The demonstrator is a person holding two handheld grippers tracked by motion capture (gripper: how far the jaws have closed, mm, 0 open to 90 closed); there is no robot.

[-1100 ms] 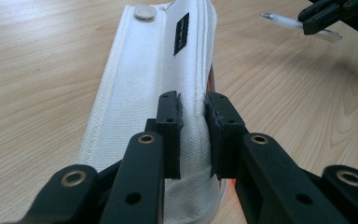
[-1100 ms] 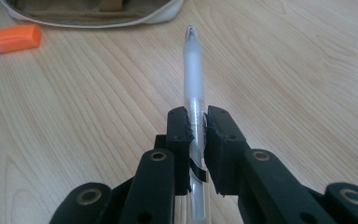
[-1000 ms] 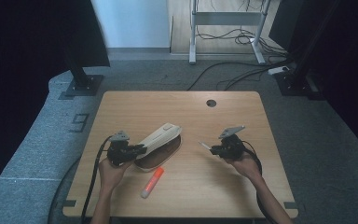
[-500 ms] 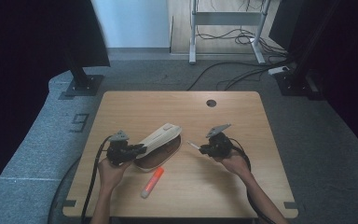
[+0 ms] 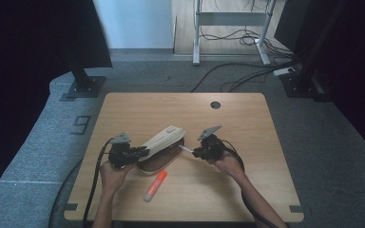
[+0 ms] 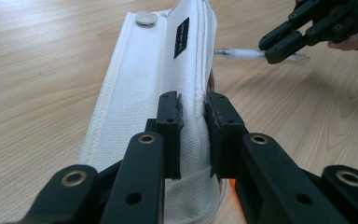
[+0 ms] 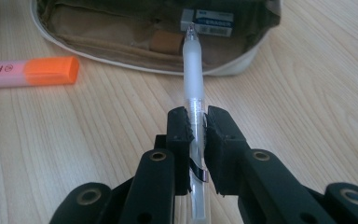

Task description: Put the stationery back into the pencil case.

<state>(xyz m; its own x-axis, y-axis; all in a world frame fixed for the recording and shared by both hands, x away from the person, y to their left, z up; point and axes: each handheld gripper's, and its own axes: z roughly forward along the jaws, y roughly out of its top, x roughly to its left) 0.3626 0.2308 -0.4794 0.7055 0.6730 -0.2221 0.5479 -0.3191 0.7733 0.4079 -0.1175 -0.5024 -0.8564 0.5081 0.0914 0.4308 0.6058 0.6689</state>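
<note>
A cream fabric pencil case [image 5: 161,142] lies open in the middle of the wooden table, its flap raised. My left gripper [image 5: 140,151] is shut on the flap's edge [image 6: 193,135] and holds it up. My right gripper [image 5: 196,153] is shut on a clear white pen [image 7: 193,79], whose tip points at the case's brown inside [image 7: 135,37] from just outside the opening. An eraser [image 7: 207,22] and a small tan block [image 7: 167,42] lie inside the case. From the left gripper view the pen [image 6: 242,54] shows in the right gripper [image 6: 279,46] beside the flap.
An orange highlighter [image 5: 155,185] lies on the table [image 5: 247,123] in front of the case, towards the person. A round cable hole [image 5: 215,105] sits near the far edge. Monitor stands and cables stand on the floor beyond the table.
My right gripper has moved left with the pen, bringing its tip close to the case's opening. The left gripper has kept still on the flap.
</note>
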